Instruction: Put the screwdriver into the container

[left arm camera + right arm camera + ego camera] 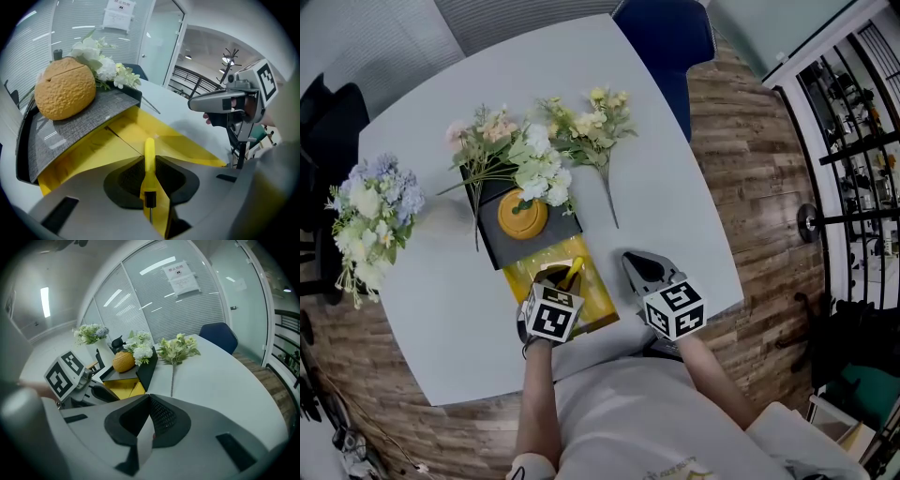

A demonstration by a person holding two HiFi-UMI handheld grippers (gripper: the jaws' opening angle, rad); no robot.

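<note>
A yellow-handled screwdriver (572,273) is held in my left gripper (565,279), which is shut on it. In the left gripper view the screwdriver's handle (149,157) stands between the jaws and points out over the yellow container (117,140). That container (598,298) is an open yellow box lying at the table's near edge. To its right my right gripper (631,259) rests over the table, shut, with nothing seen in it. The right gripper view shows its jaws closed tip to tip (149,397), with the container (119,387) off to the left.
A dark tray (502,246) with an orange textured ball (523,214) stands just behind the container. Flower sprays (581,127) lie behind the tray, and a bouquet (370,211) is at the table's left. A blue chair (670,37) stands at the far side.
</note>
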